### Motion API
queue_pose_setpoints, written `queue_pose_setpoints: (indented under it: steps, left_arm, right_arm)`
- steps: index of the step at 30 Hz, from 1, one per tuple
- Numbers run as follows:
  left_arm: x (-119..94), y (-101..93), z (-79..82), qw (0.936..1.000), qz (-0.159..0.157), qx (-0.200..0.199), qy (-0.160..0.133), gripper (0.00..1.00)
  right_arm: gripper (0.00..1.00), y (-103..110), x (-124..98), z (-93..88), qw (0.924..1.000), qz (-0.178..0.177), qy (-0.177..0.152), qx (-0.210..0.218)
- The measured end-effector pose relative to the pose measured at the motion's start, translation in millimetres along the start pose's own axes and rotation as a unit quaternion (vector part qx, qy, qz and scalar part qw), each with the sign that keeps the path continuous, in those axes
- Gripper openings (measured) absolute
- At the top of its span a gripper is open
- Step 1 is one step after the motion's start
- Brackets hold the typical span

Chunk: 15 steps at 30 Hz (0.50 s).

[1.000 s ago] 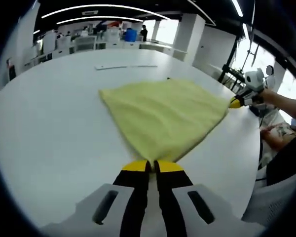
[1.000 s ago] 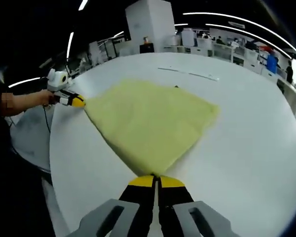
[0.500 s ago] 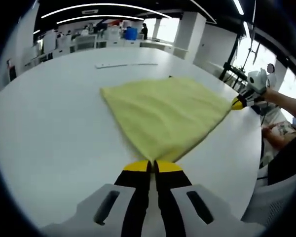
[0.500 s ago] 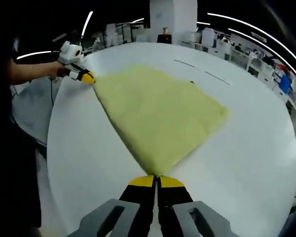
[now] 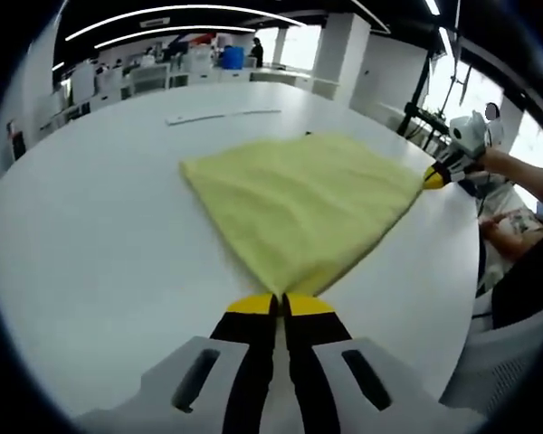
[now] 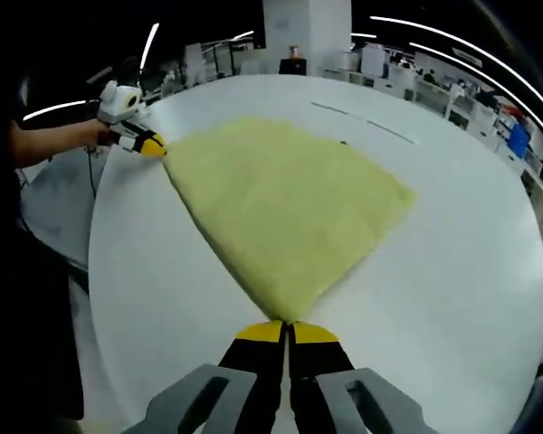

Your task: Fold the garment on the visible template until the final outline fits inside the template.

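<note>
Both tongs, left (image 5: 281, 303) and right (image 6: 288, 330), pinch adjacent corners of the flat yellow towel-like garment (image 6: 285, 203) on the round white counter (image 6: 452, 271) and should lift evenly, keeping that edge taut.

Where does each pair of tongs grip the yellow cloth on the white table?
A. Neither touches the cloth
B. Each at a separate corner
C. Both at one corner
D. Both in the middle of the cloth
B: the left tongs and the right tongs are each shut on a different corner of the yellow cloth, which lies spread flat on the white table.
</note>
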<state>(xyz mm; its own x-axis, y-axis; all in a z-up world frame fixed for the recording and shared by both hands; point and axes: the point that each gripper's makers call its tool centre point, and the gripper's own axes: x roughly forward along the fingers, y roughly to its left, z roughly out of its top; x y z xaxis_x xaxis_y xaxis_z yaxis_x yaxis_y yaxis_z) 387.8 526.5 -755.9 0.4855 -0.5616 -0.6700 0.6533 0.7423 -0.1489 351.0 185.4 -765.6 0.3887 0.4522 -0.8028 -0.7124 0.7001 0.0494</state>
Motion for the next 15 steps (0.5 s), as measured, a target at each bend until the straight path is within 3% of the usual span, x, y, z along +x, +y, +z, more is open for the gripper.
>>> queue_pose_setpoints:
  steps: [8, 15]
  left_arm:
    - [-3, -10.3, -5.8, 0.9998, -0.005, -0.013, -0.01, 0.01]
    - [-6, -14.5, -10.1, 0.9997, 0.0, -0.017, -0.015, 0.01]
  right_arm:
    - [0.0, 2, -7, -9.4, 0.9999, -0.002, 0.01, 0.006]
    - [0.0, 6, -10, -14.7, 0.9998, -0.003, -0.001, 0.022]
